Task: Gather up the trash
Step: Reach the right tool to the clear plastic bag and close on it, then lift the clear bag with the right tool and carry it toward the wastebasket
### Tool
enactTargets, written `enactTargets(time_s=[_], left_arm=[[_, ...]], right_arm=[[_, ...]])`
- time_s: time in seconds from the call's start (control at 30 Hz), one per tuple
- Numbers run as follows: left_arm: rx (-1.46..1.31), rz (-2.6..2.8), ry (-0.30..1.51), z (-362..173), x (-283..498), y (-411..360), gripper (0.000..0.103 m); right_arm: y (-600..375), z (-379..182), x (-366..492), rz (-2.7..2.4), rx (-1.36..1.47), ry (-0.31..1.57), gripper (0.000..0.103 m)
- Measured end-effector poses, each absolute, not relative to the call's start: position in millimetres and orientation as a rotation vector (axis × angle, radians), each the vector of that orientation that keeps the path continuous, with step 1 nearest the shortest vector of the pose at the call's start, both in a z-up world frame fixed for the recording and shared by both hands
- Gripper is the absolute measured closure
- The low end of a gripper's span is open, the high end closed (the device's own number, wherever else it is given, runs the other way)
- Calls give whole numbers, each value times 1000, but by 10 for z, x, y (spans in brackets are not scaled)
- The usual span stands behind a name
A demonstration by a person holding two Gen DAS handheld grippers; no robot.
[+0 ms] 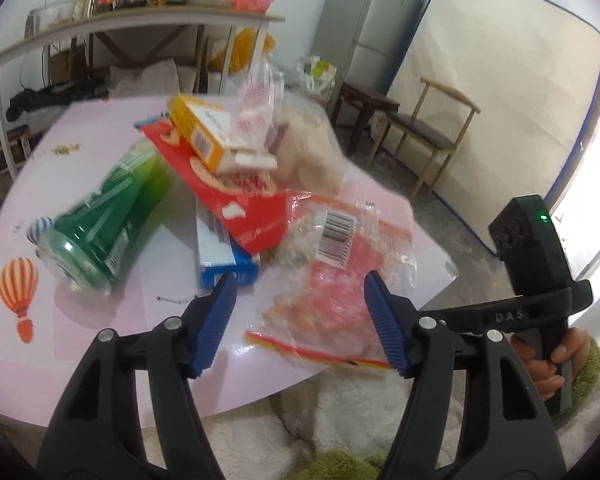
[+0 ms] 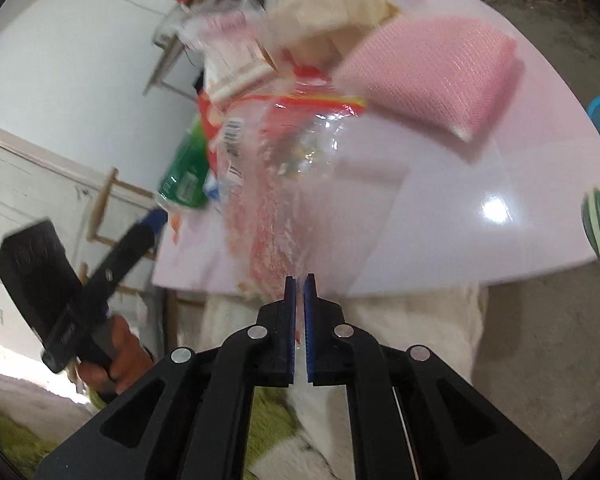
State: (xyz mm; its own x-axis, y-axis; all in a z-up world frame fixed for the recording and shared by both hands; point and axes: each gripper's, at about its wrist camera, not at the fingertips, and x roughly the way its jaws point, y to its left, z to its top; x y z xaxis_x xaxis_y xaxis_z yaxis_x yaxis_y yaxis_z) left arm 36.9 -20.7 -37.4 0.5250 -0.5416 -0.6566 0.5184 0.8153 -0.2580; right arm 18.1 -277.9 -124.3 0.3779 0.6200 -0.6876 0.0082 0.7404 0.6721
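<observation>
A pile of trash lies on the pink table [image 1: 112,320]: a green bottle [image 1: 108,216] on its side, a red box [image 1: 236,196], a yellow box [image 1: 204,132], a blue box [image 1: 220,252] and a clear plastic bag [image 1: 332,280] with a barcode label and a red-yellow strip. My left gripper [image 1: 300,316] is open above the table's near edge, its blue pads either side of the bag's near end without pressing it. My right gripper [image 2: 299,280] is shut on the edge of the clear plastic bag [image 2: 284,184], which stretches from its pads up to the pile.
A pink cloth pack [image 2: 432,76] and a clear tub [image 2: 308,4] lie beyond the pile. A cluttered shelf table [image 1: 140,24], a fridge [image 1: 372,20], a wooden chair [image 1: 432,128] and a leaning mattress [image 1: 500,100] stand behind. A person's fluffy white garment [image 2: 400,320] is below the table edge.
</observation>
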Motion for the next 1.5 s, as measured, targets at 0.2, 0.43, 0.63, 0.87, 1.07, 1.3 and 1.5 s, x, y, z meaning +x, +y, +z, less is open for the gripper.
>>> enactTargets(time_s=[0.2, 0.43, 0.63, 0.87, 1.07, 1.3, 1.5], left_arm=[[-74, -686, 934, -627, 541, -345, 40], [-106, -795, 1010, -774, 611, -550, 42], [-108, -812, 1023, -817, 644, -648, 55], [-146, -821, 969, -641, 548, -418, 85], [-231, -811, 925, -608, 500, -140, 96], [-318, -820, 896, -624, 460, 70, 96], [-340, -851, 848, -556, 370, 165, 96]], right_arm=[[-2851, -1366, 100, 359, 567, 1171, 99], [-2719, -1314, 146, 341, 442, 1158, 99], [-2853, -1292, 80, 355, 452, 1143, 99], [-2830, -1065, -4, 374, 444, 1089, 97], [-2810, -711, 14, 386, 350, 1027, 69], [-2908, -119, 320, 376, 341, 872, 42], [-2536, 395, 944, 370, 282, 723, 15]])
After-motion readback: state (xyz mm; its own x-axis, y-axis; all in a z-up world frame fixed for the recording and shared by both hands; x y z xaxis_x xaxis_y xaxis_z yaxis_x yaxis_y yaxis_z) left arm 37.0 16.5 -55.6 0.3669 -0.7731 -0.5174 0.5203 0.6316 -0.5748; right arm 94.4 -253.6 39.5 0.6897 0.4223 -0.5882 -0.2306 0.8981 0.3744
